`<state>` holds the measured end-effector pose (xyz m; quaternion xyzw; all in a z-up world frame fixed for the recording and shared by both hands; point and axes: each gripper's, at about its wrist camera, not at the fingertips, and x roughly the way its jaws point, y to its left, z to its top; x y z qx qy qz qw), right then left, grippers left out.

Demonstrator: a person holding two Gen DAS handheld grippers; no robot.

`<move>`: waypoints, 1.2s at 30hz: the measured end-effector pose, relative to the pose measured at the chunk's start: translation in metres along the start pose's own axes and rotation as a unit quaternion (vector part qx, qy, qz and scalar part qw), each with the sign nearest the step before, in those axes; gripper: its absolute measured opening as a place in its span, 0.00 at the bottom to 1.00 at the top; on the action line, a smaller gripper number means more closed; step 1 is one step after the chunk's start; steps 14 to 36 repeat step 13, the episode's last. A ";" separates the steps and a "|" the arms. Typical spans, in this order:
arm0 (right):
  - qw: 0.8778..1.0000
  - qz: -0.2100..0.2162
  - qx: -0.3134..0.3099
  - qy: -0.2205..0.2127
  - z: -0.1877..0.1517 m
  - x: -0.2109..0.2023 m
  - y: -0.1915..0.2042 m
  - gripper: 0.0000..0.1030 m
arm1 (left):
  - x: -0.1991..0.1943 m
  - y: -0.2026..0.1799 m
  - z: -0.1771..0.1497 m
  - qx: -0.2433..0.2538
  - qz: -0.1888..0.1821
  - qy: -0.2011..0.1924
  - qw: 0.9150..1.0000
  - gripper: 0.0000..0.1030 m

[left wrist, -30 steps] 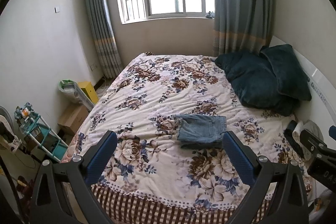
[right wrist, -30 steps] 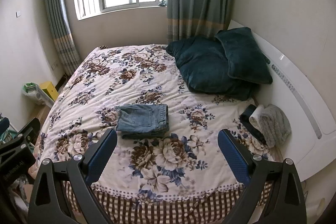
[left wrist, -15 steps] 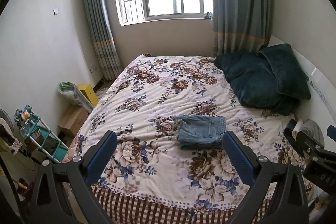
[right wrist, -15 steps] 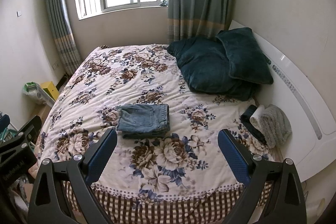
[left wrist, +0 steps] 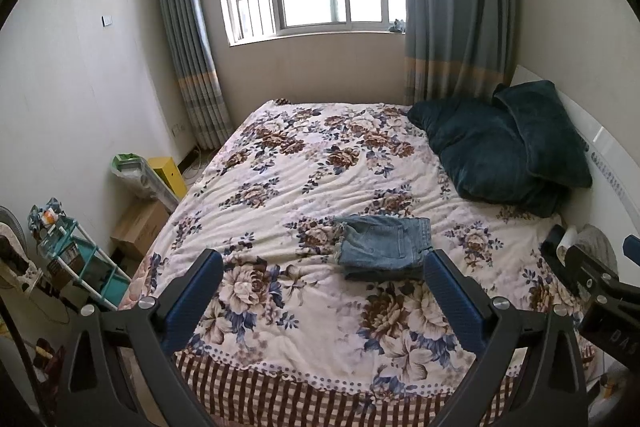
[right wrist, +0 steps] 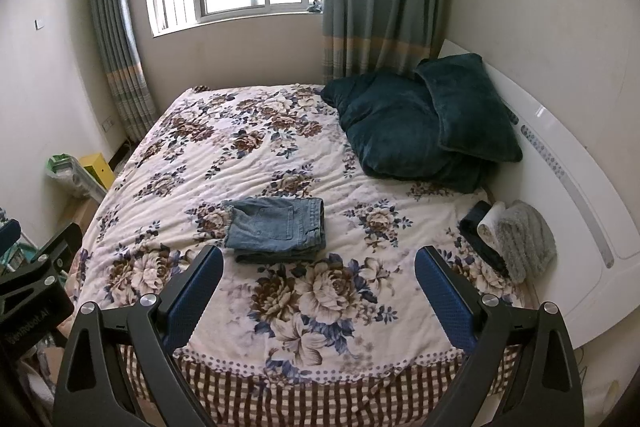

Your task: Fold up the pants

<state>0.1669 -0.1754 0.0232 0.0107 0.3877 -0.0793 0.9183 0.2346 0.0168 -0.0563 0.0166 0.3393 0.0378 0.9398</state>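
A pair of blue denim pants (left wrist: 382, 247) lies folded into a compact stack on the floral bedspread (left wrist: 320, 179), near the middle of the bed; it also shows in the right wrist view (right wrist: 276, 229). My left gripper (left wrist: 324, 303) is open and empty, held back above the foot edge of the bed. My right gripper (right wrist: 318, 299) is open and empty too, also back from the pants. Neither touches the cloth.
Two dark teal pillows (right wrist: 424, 123) lean on the white headboard (right wrist: 560, 195) at right. Rolled grey, white and dark clothes (right wrist: 508, 239) lie by the headboard. A teal rack (left wrist: 76, 267), a cardboard box (left wrist: 140, 227) and a yellow box (left wrist: 168, 175) stand left of the bed.
Both grippers have drawn slightly back and up from the bed; the view has shifted a little. The folded pants have not moved.
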 end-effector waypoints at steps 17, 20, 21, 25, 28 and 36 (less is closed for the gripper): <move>1.000 0.016 -0.008 -0.004 0.004 0.000 0.005 0.98 | -0.004 0.005 -0.003 -0.004 -0.004 -0.007 1.000 1.00; 1.000 0.016 -0.008 -0.004 0.004 0.000 0.005 0.98 | -0.004 0.005 -0.003 -0.004 -0.004 -0.007 1.000 1.00; 1.000 0.016 -0.008 -0.004 0.004 0.000 0.005 0.98 | -0.004 0.005 -0.003 -0.004 -0.004 -0.007 1.000 1.00; 1.000 0.016 -0.008 -0.004 0.004 0.000 0.005 0.98 | -0.004 0.005 -0.003 -0.004 -0.004 -0.007 1.000 1.00; 1.000 0.016 -0.008 -0.004 0.004 0.000 0.005 0.98 | -0.004 0.005 -0.003 -0.004 -0.004 -0.007 1.000 1.00; 1.000 0.016 -0.008 -0.004 0.004 0.000 0.005 0.98 | -0.004 0.005 -0.003 -0.004 -0.004 -0.007 1.000 1.00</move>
